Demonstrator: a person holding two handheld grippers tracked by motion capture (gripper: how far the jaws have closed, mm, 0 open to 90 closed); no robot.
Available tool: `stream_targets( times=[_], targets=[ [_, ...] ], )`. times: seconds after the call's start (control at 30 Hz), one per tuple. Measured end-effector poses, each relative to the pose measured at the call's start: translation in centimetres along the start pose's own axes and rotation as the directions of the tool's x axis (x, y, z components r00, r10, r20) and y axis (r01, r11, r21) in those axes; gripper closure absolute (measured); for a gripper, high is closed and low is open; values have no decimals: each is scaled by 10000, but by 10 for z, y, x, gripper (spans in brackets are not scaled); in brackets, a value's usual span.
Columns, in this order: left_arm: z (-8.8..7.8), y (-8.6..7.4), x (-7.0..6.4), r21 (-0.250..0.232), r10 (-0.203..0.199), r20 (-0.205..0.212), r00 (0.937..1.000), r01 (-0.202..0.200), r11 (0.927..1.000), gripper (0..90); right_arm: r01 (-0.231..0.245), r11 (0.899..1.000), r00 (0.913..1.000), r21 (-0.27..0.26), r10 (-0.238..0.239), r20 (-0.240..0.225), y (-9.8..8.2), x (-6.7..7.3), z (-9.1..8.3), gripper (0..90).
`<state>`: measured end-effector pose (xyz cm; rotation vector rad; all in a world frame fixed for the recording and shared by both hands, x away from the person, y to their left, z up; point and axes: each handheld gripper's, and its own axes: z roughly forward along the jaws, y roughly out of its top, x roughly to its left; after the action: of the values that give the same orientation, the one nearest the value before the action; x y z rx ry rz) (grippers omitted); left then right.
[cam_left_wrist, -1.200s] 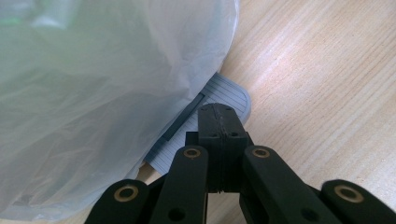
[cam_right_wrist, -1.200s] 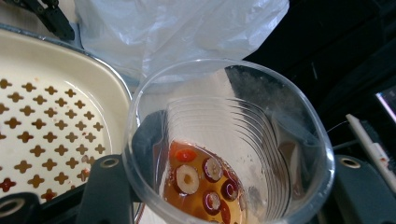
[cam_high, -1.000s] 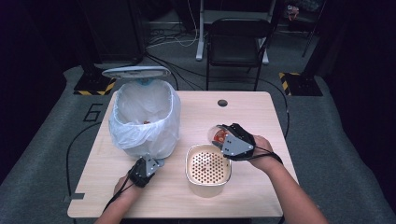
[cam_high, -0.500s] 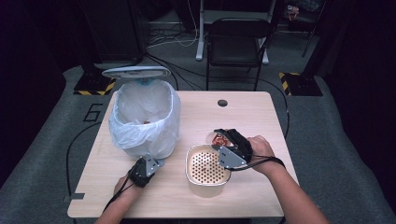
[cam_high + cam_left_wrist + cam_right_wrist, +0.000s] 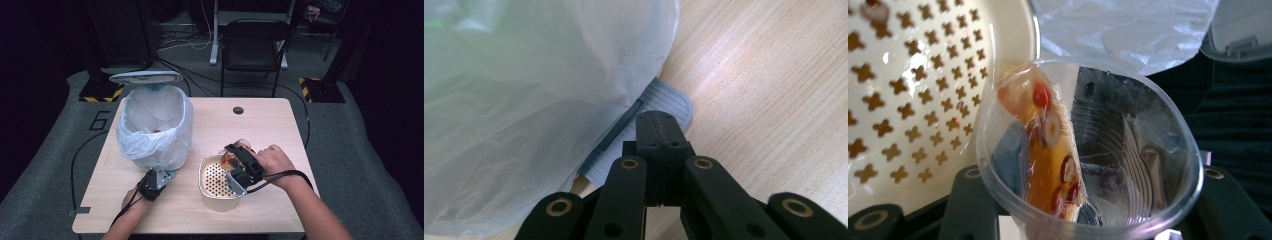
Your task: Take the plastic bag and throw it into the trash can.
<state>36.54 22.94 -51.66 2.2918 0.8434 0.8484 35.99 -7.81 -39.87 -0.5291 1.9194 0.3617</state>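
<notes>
- Since a second ago, the right gripper [image 5: 239, 165] has carried the cup [image 5: 1088, 150] from beside the strainer [image 5: 212, 172] to over its rim, clamped on it and tipping.
- Left gripper [image 5: 156, 179], jaws closed, presses the bin pedal [image 5: 651, 122]; lid up.
- Amber liquid and fruit slide mouthward; probably draining before the bin [image 5: 155, 125].

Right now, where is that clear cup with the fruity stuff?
In the high view the cup is right of centre, held by the right gripper and tipped over the far rim of the strainer bowl.
</notes>
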Motion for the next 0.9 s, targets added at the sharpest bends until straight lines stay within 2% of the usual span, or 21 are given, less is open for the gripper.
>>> stream_targets(
  times=[0.03, 0.07, 0.13, 0.17, 0.2, 0.27, 0.37, 0.5, 0.6, 0.63, 0.67, 0.7, 0.73, 0.77, 0.8, 0.83, 0.87, 0.9],
  targets=[
    [0, 0, 0, -11, -63, 5, 10000, 63, 10000, 900, 250, 9996, 9997, 117, -250, 21, 1, 1, 1, 464],
    [0, 0, 1, 29, 176, -93, 9998, -175, 9998, 900, 454, 9988, 9989, 209, -455, 60, 2, 2, 1, 465],
    [0, 0, 1, 34, 154, -103, 9998, -154, 9999, 900, 763, 9961, 9969, 450, -770, 140, 4, 5, 3, 468],
    [0, 0, 1, 36, 151, -107, 9998, -151, 9999, 900, 1062, 9923, 9938, 639, -1080, 252, 4, 5, 3, 469],
    [0, 0, 1, 34, 160, -105, 9998, -159, 9999, 900, 1190, 9899, 9917, 774, -1223, 393, 4, 7, 4, 469],
    [-1, 0, 1, 24, 204, -142, 9997, -204, 9998, 900, 1348, 9874, 9899, 830, -1378, 321, 5, 6, 4, 470],
    [-1, 1, 1, 32, 207, -131, 9997, -206, 9998, 900, 1894, 9770, 9795, 980, -1950, 513, 6, 6, 4, 471],
    [-1, 1, 1, 24, 229, -154, 9996, -229, 9997, 900, 2110, 9694, 9750, 1255, -2179, 434, 7, 5, 4, 472],
    [0, 1, 1, 16, 233, -172, 9996, -233, 9997, 900, 2699, 9517, 9602, 1460, -2773, 328, 8, 5, 5, 473],
    [0, 0, 1, -3, 109, -46, 9999, -109, 9999, 900, 2831, 9449, 9545, 1646, -2943, 475, 8, 7, 4, 474],
    [0, 0, 0, 41, 93, -24, 10000, -93, 9999, 900, 3375, 9256, 9365, 1712, -3485, 382, 9, 5, 4, 475],
    [0, 0, 0, -2, 39, -21, 10000, -39, 10000, 900, 3724, 9087, 9225, 1885, -3847, 322, 10, 5, 3, 476],
    [0, 0, 0, -30, 5, -33, 10000, -5, 10000, 900, 4030, 8939, 9069, 1965, -4189, 459, 12, 6, 2, 476],
    [0, 0, 0, -26, -14, -16, 10000, 14, 10000, 900, 4411, 8750, 8861, 1995, -4598, 579, 13, 6, 2, 477],
    [0, 0, 0, -25, -10, -13, 10000, 10, 10000, 900, 4607, 8625, 8692, 2095, -4862, 900, 14, 9, 1, 477],
    [0, 0, 0, -24, -11, -15, 10000, 11, 10000, 900, 4701, 8584, 8623, 2051, -4963, 1009, 14, 11, 0, 477],
    [0, 0, 0, -24, 7, -40, 10000, -7, 10000, 900, 4770, 8551, 8623, 2030, -5000, 799, 13, 13, -1, 476],
    [0, 0, 0, -24, 9, -39, 10000, -9, 10000, 900, 4735, 8607, 8617, 1869, -4966, 1039, 11, 16, 0, 477]
  ],
)
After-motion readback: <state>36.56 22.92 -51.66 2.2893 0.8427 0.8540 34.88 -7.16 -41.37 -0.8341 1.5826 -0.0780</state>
